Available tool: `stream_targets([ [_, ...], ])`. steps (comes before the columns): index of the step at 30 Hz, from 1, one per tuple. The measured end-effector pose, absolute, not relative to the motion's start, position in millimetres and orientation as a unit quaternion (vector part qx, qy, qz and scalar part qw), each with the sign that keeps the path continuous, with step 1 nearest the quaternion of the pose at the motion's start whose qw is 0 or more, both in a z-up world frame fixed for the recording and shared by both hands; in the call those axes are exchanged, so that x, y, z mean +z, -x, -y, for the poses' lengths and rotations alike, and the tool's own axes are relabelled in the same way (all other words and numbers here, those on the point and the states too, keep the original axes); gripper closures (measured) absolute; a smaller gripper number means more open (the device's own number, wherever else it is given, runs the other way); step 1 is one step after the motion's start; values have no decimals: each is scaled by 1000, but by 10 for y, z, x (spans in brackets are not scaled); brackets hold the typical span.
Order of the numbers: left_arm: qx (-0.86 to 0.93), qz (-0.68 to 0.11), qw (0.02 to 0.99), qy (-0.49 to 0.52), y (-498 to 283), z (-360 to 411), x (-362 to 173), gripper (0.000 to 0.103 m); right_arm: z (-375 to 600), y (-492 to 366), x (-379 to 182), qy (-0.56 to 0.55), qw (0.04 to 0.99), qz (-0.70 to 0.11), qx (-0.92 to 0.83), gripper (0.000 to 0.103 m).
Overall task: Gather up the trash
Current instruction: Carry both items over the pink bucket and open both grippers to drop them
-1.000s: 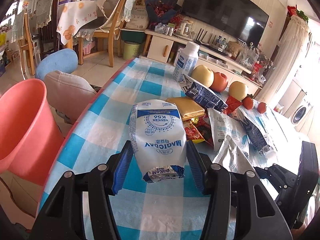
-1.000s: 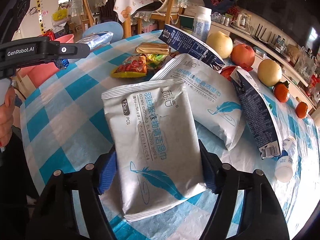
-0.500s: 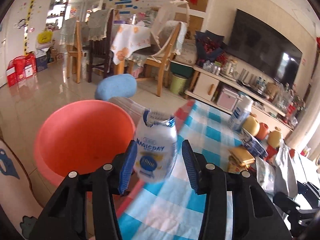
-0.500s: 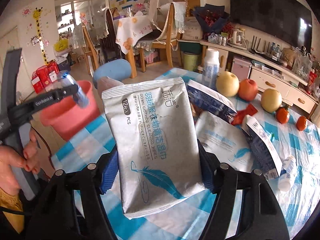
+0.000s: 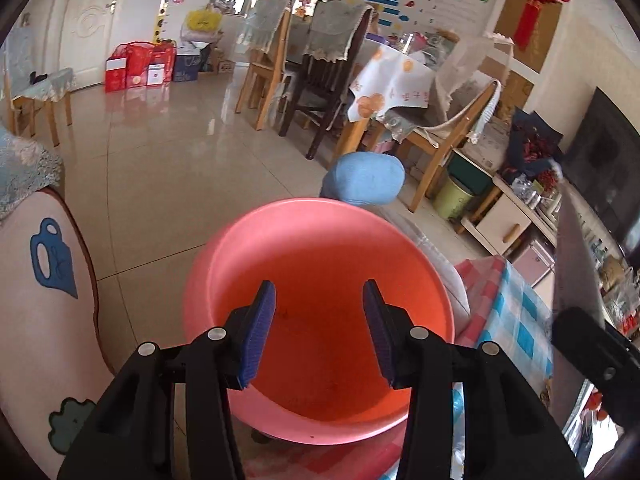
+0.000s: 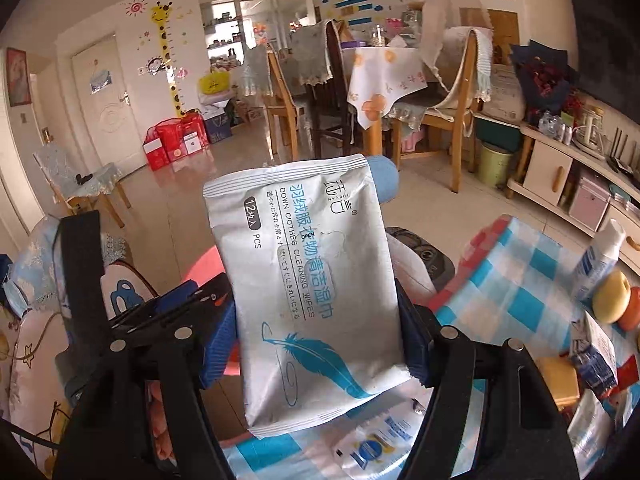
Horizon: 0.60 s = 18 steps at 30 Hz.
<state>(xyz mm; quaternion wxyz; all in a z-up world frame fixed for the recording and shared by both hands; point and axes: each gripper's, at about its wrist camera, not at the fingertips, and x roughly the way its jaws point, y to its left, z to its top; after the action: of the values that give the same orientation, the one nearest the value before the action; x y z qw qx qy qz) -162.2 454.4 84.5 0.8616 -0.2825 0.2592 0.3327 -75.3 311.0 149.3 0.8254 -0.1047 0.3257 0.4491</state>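
One silver wipes pack reading "DOWN CLOTHES CLEANING WIPES", "12 PCS", "OPEN"

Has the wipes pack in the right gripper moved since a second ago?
Yes. The wipes pack has been lifted off the checked table and carried toward the pink basin.

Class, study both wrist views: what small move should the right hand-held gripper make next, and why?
Probably carry the wipes packet over the pink basin before releasing. The right hand-held gripper clamps it, while the left hand-held gripper stands empty above the basin.
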Motion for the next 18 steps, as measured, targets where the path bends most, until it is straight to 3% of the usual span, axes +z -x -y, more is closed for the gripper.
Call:
stream_targets([
  [7,415,-238,819,318,1903,-4886,736,56,-3631,639,1113,121,800,-359,465,27],
  [12,428,-242,805,332,2014,-5100,648,56,-3624,647,1036,103,799,-357,474,11],
  [18,336,-265,852,301,1883,-4947,641,56,-3058,745,1204,95,837,-317,436,10],
])
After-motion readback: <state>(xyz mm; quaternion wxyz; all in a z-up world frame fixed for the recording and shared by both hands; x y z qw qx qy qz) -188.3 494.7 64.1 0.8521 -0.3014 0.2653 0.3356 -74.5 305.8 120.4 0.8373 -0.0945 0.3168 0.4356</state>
